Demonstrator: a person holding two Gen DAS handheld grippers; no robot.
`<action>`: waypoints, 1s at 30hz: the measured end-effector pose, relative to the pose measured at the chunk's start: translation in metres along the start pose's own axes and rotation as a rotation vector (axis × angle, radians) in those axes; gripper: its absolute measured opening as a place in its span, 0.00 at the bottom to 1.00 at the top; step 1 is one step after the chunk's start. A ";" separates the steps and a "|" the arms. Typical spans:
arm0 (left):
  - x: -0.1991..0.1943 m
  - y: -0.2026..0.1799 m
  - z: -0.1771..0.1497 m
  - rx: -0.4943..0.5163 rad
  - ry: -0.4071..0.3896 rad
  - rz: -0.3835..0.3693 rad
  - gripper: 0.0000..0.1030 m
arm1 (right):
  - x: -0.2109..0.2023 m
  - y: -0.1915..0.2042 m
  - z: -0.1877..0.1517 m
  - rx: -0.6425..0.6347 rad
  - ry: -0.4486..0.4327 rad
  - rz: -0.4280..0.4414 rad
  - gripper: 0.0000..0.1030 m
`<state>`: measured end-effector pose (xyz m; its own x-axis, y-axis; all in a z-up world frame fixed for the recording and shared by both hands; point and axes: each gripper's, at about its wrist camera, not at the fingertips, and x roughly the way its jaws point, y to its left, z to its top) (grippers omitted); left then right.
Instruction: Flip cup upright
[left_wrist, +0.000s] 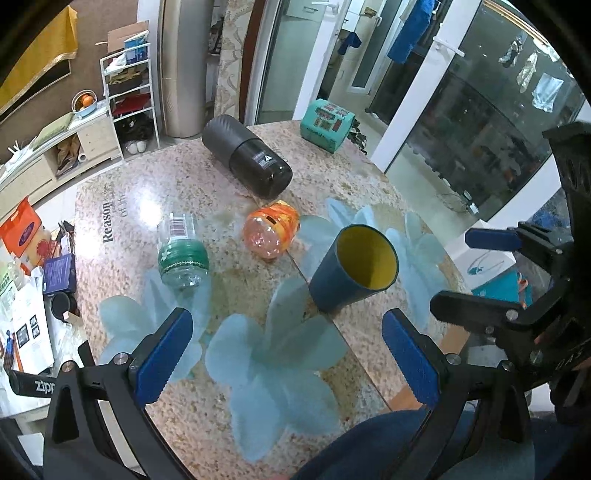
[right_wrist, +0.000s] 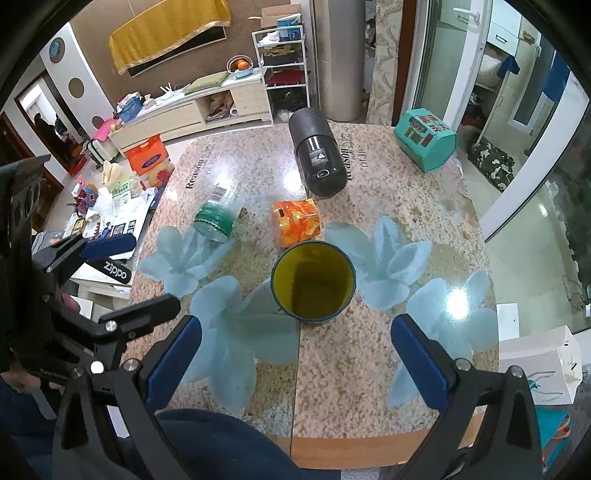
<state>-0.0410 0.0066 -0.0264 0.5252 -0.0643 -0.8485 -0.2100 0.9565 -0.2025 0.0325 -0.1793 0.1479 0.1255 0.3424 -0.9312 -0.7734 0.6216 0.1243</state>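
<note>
A dark blue cup (left_wrist: 343, 280) with a yellow inside stands upright on the round table, mouth up; it also shows in the right wrist view (right_wrist: 313, 284). My left gripper (left_wrist: 286, 356) is open and empty, held back from the cup, near the table's front edge. My right gripper (right_wrist: 297, 360) is open and empty, just short of the cup, which sits ahead between its blue pads. The right gripper also shows at the right edge of the left wrist view (left_wrist: 469, 271), and the left gripper at the left edge of the right wrist view (right_wrist: 136, 267).
On the speckled table (right_wrist: 369, 387) lie a clear bottle with a green label (right_wrist: 218, 216), an orange plastic jar (right_wrist: 296, 222) and a large black cylinder (right_wrist: 317, 158). A teal box (right_wrist: 424, 140) stands at the far right. Clutter and shelves lie beyond the left edge.
</note>
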 end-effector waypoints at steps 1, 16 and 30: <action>0.001 0.000 0.000 0.001 0.001 0.001 1.00 | 0.000 0.000 0.000 0.002 0.001 -0.001 1.00; 0.004 -0.001 0.004 0.001 0.000 -0.004 1.00 | -0.003 -0.001 0.001 0.003 -0.002 -0.010 1.00; 0.003 -0.005 0.010 0.014 -0.010 0.000 1.00 | -0.005 -0.004 0.003 0.001 -0.015 -0.010 1.00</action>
<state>-0.0302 0.0042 -0.0232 0.5334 -0.0620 -0.8436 -0.1979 0.9605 -0.1957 0.0367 -0.1811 0.1531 0.1425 0.3463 -0.9272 -0.7717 0.6255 0.1150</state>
